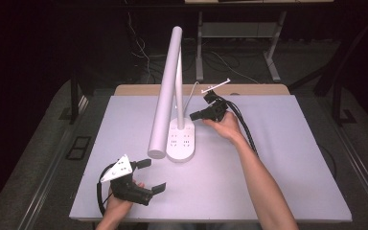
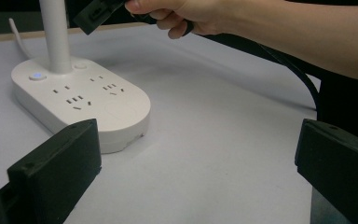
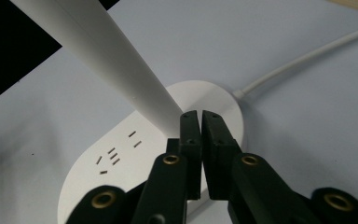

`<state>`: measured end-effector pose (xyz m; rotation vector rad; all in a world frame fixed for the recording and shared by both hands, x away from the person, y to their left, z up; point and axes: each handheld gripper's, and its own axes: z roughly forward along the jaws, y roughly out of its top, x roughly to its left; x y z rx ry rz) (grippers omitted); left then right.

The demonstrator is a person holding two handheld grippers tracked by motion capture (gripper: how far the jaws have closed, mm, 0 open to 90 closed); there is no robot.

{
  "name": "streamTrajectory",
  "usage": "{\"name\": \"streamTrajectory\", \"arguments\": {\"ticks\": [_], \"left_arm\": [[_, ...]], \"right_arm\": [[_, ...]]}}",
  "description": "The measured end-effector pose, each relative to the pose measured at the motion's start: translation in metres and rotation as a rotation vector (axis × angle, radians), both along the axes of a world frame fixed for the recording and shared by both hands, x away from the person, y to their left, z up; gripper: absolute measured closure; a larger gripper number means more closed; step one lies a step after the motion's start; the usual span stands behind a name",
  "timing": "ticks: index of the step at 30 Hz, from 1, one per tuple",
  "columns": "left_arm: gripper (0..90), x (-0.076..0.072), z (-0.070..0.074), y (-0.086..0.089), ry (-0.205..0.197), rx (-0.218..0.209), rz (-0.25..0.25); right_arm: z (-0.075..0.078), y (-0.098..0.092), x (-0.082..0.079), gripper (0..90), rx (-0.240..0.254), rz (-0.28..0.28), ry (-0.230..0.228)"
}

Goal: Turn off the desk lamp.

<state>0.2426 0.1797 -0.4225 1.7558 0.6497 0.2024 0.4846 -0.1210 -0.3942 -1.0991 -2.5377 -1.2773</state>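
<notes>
1. Your right gripper (image 1: 195, 115) is right at the lamp (image 1: 181, 139), jaws pressed together with nothing between them. In the right gripper view the tips sit over the back of the base, just beside the foot of the stem (image 3: 121, 60).

2. The lamp is the landmark here. Its oval base sits mid-table with its long axis running toward you and away. The stem rises from the far end, and the head (image 1: 165, 96) leans out over the near side of the base, toward you.

3. From the closed right tips, the top of the base is just below. The lit button (image 2: 37, 75) and a second round button (image 2: 79, 66) flank the stem foot, and the sockets lie on the near side of those. I can't tell if the tips are touching the base or hovering just above.

4. Your left gripper (image 1: 152, 175) is well off the lamp at the near left edge of the table (image 1: 278, 158), jaws wide apart, nothing in them, aimed roughly at the base.

5. My read: the right hand is far nearer, so any button press belongs to it. Closed tips make a decent poking finger; a short push down at the stem foot looks like the move.

6. Watch the cord (image 3: 307, 58) leaving the far end of the base, so you don't snag it.
</notes>
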Motion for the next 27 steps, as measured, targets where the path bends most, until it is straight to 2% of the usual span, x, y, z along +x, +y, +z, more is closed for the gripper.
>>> {"name": "streamTrajectory", "arguments": {"ticks": [8,12,22,26,27], "left_arm": [[0.0,0.001,0.000,0.001,0.002,0.003,0.004],[0.0,0.001,0.000,0.002,0.004,0.003,0.003],[0.0,0.001,0.000,0.002,0.001,0.005,0.005],[0.0,0.001,0.000,0.003,0.002,0.005,0.005],[0.0,0.001,0.000,0.003,0.004,0.005,0.004]], "right_arm": [[-0.012,0.008,0.002,90.0,0.003,-0.004,0.023],[-0.017,0.011,0.003,90.0,-0.011,0.003,0.045],[-0.026,0.016,0.004,90.0,-0.012,0.014,0.049],[-0.030,0.017,0.004,90.0,-0.007,0.014,0.065],[-0.031,0.016,0.004,90.0,-0.011,0.008,0.054]]}}
